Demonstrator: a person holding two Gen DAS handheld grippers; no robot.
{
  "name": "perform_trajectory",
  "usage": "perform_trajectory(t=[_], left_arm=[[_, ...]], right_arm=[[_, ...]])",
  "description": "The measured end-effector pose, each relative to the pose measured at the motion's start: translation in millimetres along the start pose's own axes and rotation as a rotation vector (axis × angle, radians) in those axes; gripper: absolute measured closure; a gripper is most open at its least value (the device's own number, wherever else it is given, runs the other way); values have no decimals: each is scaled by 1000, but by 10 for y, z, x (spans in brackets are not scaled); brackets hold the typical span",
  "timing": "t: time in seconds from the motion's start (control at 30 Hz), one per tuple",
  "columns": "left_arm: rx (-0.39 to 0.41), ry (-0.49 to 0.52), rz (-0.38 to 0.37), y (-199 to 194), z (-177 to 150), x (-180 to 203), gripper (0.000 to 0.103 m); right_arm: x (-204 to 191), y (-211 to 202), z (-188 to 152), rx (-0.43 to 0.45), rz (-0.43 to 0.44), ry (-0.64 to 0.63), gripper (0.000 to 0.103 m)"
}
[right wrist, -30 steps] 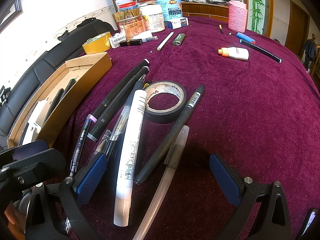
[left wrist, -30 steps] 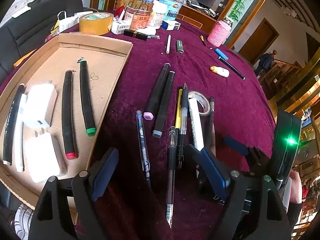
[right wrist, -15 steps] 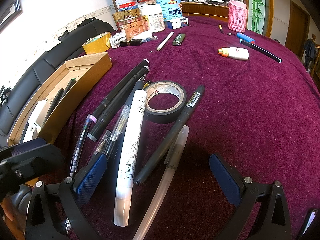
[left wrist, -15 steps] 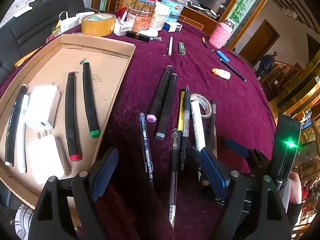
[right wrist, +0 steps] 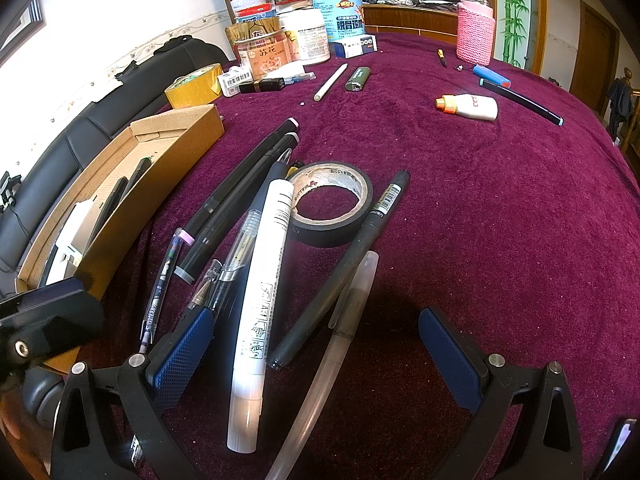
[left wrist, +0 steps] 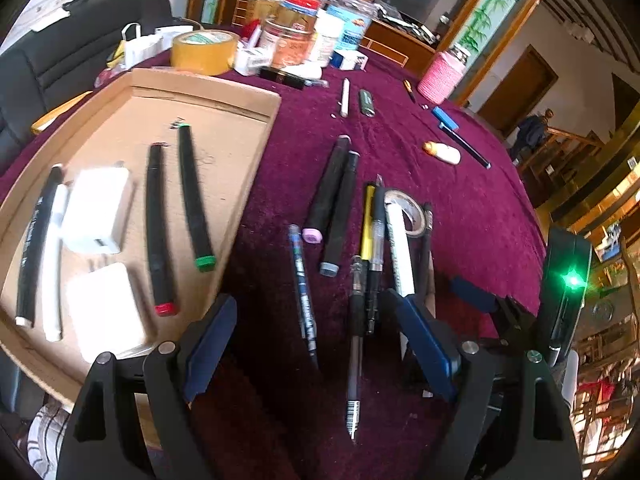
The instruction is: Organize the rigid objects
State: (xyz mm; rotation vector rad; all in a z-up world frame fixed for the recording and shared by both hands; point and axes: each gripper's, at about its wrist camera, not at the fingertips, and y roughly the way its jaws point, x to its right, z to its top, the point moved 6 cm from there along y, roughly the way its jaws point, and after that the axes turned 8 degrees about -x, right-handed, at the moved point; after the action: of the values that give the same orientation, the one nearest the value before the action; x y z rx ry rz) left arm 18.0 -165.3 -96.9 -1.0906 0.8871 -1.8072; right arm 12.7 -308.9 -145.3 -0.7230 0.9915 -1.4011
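My left gripper (left wrist: 320, 348) hangs open over the maroon cloth, next to the cardboard tray (left wrist: 224, 96). A blue patterned pen (left wrist: 302, 288) and a clear gel pen (left wrist: 356, 332) lie between its fingers, untouched. The tray holds two black markers (left wrist: 192, 196), two white chargers (left wrist: 98, 208), a black pen and a white pen. My right gripper (right wrist: 316, 360) is open too, low over a white marker (right wrist: 260, 300), a black pen (right wrist: 344, 272) and a translucent pen (right wrist: 332, 360). A black tape roll (right wrist: 332, 204) lies just beyond them.
Two black markers (left wrist: 336, 196) and a yellow pen (left wrist: 367, 220) lie mid-table. Farther off are a white bottle (right wrist: 472, 106), a lighter (right wrist: 357, 79), a blue-capped pen (right wrist: 520, 96), yellow tape (right wrist: 194, 88), jars (right wrist: 304, 36) and a pink knitted bottle (right wrist: 475, 32). A black sofa stands at the left.
The left gripper has drifted slightly, so the tray and pens sit a little differently in its view, with some blur. The right gripper's view is unchanged. Both stay open.
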Motion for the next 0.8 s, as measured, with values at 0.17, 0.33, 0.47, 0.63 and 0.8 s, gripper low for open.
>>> perform_trajectory(t=[0.17,0.33,0.47,0.63,0.8], left_arm=[[10,-3,-17,-59,-9,-20,20],[2,-2,-15,-28,-42,10,20],[11,6,-14,-62,-49,29,20],[11,3,-11,-62,-49,20,20],[5,6,-8,-34,-56,39,20]], right_arm=[[10,0,0,0,-3,1,0],[20,5,1,0,-2,4,0],[31,2,-1,0,1,0,0],[62,-49,-52,9,17,10,0],[10,-37,-46,2,-6,-7,0]])
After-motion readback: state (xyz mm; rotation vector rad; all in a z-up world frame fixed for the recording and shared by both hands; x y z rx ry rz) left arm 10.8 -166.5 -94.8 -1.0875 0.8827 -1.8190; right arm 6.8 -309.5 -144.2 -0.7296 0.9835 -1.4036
